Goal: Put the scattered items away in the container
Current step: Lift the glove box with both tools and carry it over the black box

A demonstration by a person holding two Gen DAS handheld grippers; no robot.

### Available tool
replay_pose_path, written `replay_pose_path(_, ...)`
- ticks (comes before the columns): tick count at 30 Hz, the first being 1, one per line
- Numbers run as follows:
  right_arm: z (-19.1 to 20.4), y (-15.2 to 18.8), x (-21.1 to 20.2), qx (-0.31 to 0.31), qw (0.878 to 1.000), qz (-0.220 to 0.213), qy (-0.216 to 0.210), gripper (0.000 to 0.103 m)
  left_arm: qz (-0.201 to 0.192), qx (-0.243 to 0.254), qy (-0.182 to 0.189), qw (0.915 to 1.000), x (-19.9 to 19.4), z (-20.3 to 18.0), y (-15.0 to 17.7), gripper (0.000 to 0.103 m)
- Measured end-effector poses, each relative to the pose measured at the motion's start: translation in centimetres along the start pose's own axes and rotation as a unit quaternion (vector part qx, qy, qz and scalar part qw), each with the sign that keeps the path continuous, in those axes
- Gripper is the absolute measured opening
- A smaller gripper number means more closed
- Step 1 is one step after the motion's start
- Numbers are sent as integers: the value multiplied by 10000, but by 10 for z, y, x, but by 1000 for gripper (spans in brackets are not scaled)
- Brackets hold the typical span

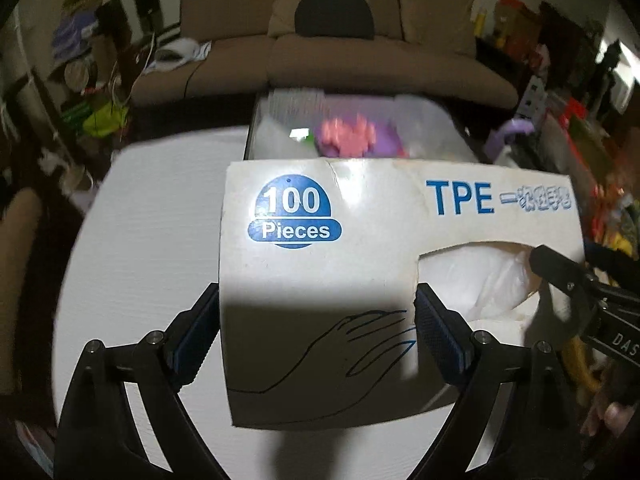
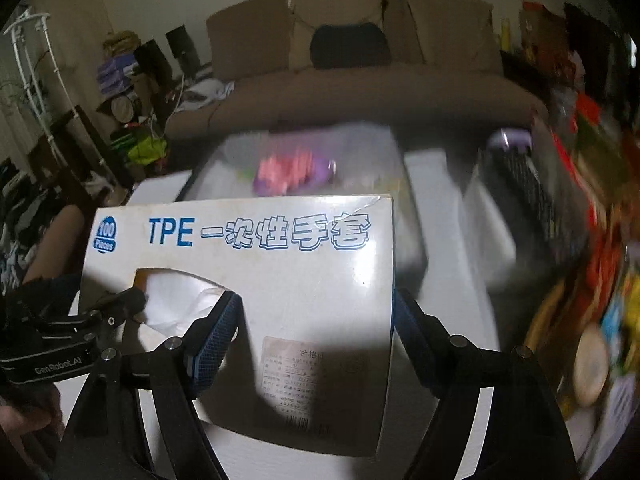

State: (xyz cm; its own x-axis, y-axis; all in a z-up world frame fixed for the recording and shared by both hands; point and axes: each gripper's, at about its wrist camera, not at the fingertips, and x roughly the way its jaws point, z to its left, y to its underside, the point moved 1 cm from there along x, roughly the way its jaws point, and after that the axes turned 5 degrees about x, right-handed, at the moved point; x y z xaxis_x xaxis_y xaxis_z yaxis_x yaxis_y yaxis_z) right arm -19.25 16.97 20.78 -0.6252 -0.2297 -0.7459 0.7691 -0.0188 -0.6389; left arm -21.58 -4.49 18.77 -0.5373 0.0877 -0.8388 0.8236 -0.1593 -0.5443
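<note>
- The left tool (image 1: 316,328) clamps the near end of the white glove box (image 1: 360,264), one pad on the box's outer edge, the other at its torn opening.
- The right tool (image 2: 316,328) grips the same box at its other end.
- The box is held above the white table (image 1: 152,240), just in front of the clear container (image 1: 432,128) holding pink and purple items.
</note>
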Motion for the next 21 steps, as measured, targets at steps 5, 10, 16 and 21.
replay_pose_path(5,-6,-61,47,108,9998,123,68,80,292,-66,14,9996,48,7,-75,91)
replay_pose_path(10,-14,-83,107,219,9985,483,99,80,565,32,-186,9982,103,12,-102,91)
replay_pose_path(16,-21,-64,157,120,9952,955,183,80,942,100,-179,9953,157,8,-77,92)
replay_pose_path(21,-20,-47,171,-128,9944,988,342,81,1162,27,-102,9932,180,9,-64,93)
